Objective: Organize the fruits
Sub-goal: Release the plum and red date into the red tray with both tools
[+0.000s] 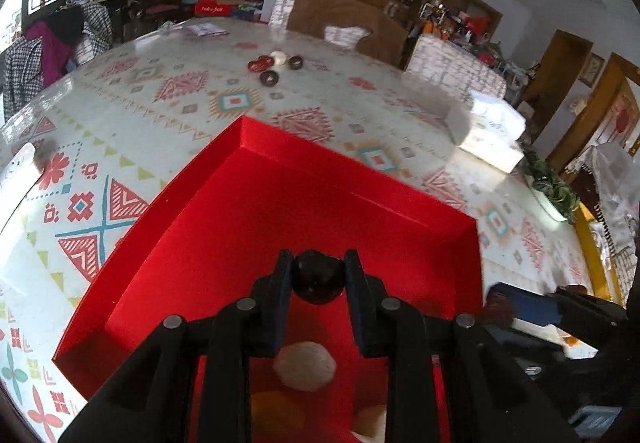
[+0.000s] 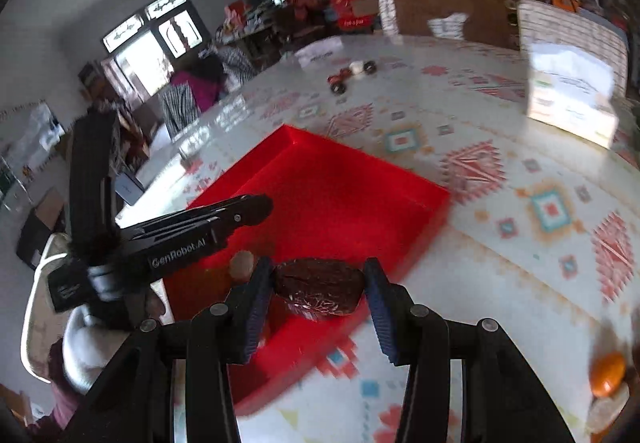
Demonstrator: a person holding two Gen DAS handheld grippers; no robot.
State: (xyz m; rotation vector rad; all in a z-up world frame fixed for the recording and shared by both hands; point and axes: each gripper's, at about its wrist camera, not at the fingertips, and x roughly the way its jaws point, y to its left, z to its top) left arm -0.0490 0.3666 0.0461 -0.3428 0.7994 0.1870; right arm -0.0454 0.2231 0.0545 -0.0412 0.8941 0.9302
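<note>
A red tray (image 1: 360, 179) lies on the patterned table; it also shows in the right wrist view (image 2: 400, 179). My left gripper (image 1: 319, 277) is shut on a round dark fruit (image 1: 318, 275) and holds it over the tray's inside. Below it in the tray lie a white round fruit (image 1: 306, 365) and an orange one (image 1: 276, 417). My right gripper (image 2: 318, 285) is shut on a flat dark brown fruit (image 2: 320, 285) above the tray's near edge. The left gripper's body (image 2: 192, 239) reaches over the tray from the left. An orange fruit (image 2: 608, 373) lies at the table's right edge.
Small dark, red and white pieces (image 1: 276, 67) lie far back on the table. A white tissue box (image 1: 488, 131) stands at the right, also in the right wrist view (image 2: 568, 99). Chairs and clutter stand beyond the table.
</note>
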